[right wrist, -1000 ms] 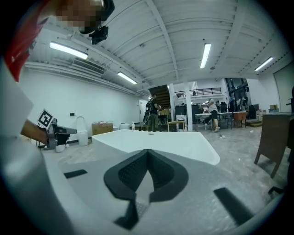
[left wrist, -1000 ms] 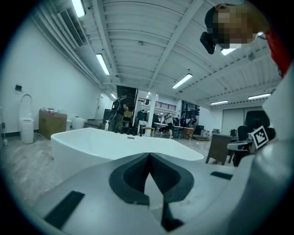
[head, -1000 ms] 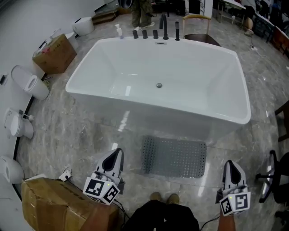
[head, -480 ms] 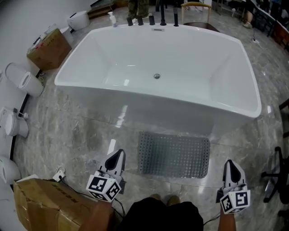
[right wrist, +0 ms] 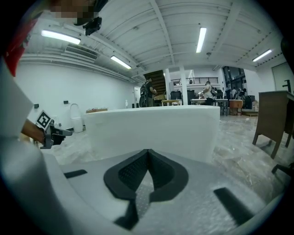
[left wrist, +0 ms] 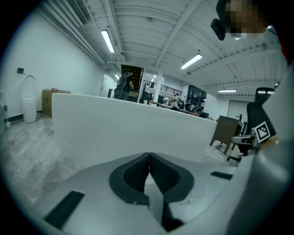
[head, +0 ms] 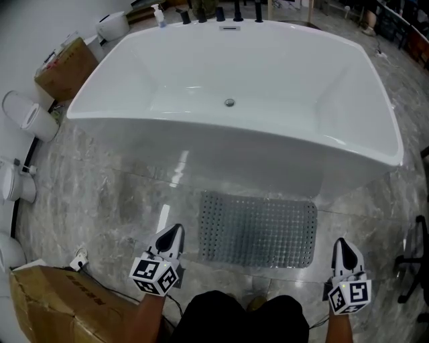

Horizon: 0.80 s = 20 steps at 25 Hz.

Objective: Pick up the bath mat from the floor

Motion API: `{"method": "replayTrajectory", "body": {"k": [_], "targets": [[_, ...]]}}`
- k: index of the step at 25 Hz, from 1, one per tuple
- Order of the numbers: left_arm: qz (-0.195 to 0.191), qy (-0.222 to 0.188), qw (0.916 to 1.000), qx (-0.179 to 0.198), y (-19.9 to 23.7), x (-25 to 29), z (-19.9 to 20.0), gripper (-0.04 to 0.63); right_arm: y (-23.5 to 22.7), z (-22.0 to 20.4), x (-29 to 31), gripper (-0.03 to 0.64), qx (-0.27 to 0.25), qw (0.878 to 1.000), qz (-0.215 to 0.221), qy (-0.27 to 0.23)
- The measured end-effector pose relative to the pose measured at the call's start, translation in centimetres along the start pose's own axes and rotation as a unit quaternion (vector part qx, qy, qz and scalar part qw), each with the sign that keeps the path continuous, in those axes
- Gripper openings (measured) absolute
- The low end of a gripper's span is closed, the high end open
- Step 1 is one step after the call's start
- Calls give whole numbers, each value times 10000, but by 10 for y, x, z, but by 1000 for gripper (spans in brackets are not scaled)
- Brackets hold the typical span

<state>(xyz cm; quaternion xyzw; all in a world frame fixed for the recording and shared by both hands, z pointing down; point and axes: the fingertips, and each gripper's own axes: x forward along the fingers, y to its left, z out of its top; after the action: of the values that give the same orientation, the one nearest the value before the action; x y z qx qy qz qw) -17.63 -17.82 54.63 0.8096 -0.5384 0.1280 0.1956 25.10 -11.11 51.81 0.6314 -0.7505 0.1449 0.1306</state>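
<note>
A grey perforated bath mat lies flat on the marble floor just in front of the white bathtub. My left gripper hangs above the floor off the mat's near left corner, jaws shut and empty. My right gripper hovers off the mat's near right corner, also shut with nothing in it. In the left gripper view the closed tips point at the tub's white wall; a strip of mat shows through the gap. The right gripper view shows closed tips facing the tub too.
Cardboard boxes stand at the lower left and far left. White toilets line the left wall. Black taps and a soap bottle sit on the tub's far rim. A chair base is at right.
The view has closed in on the tub and mat; the mat now sits larger and nearer between both grippers. Both grippers stay shut and keep their places in the view.
</note>
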Motion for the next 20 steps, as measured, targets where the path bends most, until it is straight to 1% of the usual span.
{"method": "replayTrajectory", "body": {"k": [5, 12, 20], "targets": [[-52, 201, 9998, 56, 7, 29, -49, 11, -15, -56, 22, 5, -2, 9999, -39, 112], [-22, 460, 9988, 143, 27, 66, -118, 11, -34, -129, 51, 5, 29, 9994, -152, 295], [78, 624, 9980, 94, 50, 95, -182, 12, -48, -201, 82, 5, 134, 9987, -214, 446]]}}
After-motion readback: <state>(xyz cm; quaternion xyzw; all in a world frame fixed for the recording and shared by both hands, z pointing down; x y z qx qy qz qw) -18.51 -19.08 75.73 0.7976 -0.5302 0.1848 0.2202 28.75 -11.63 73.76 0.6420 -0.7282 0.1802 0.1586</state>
